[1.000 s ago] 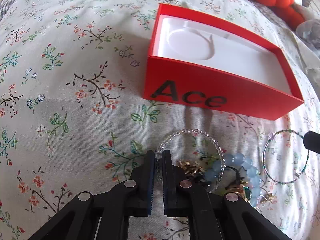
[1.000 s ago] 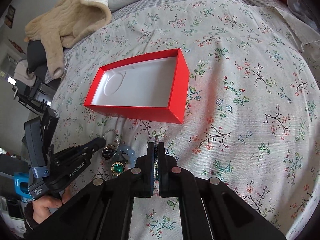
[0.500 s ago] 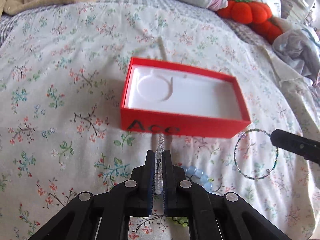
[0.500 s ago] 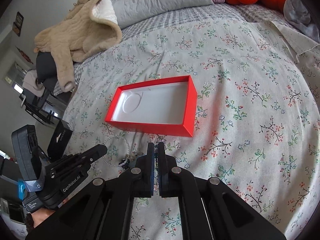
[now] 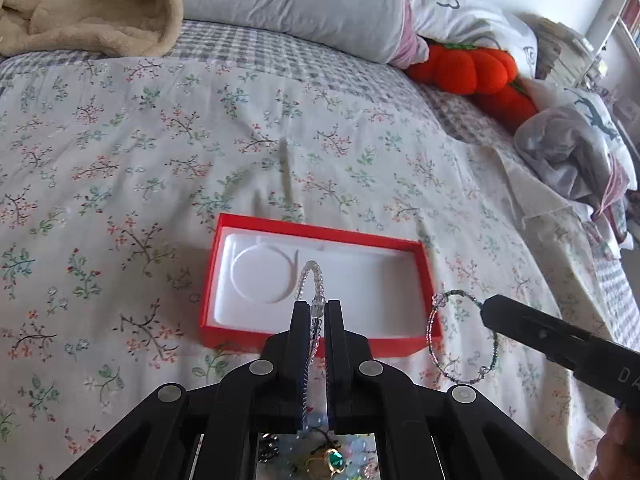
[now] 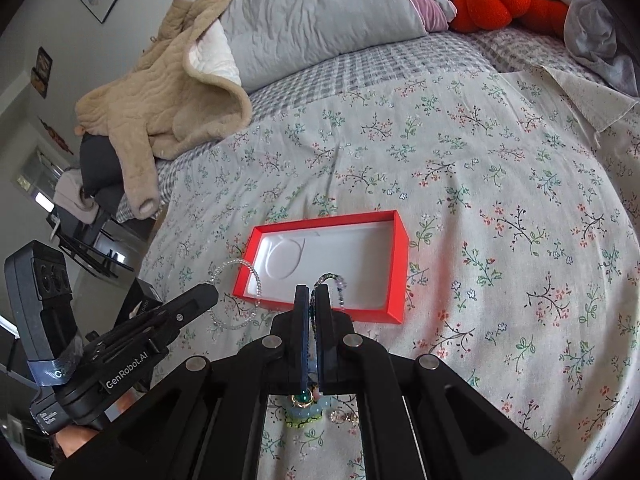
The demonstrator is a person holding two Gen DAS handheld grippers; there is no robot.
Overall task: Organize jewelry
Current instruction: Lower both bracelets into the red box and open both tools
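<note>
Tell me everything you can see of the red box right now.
The red box is a shallow, open rectangular tray lying flat on the floral bedspread. Its walls look like red card; inside is a white moulded insert with a round recess at its left end. It holds no jewelry. Nothing is seen touching it; the two bracelets hang nearer the cameras, overlapping its near side.

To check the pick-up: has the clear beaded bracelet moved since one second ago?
Yes. The clear beaded bracelet, pinched in the left gripper, has risen off the floral bedspread; it now shows over the red box.
</note>
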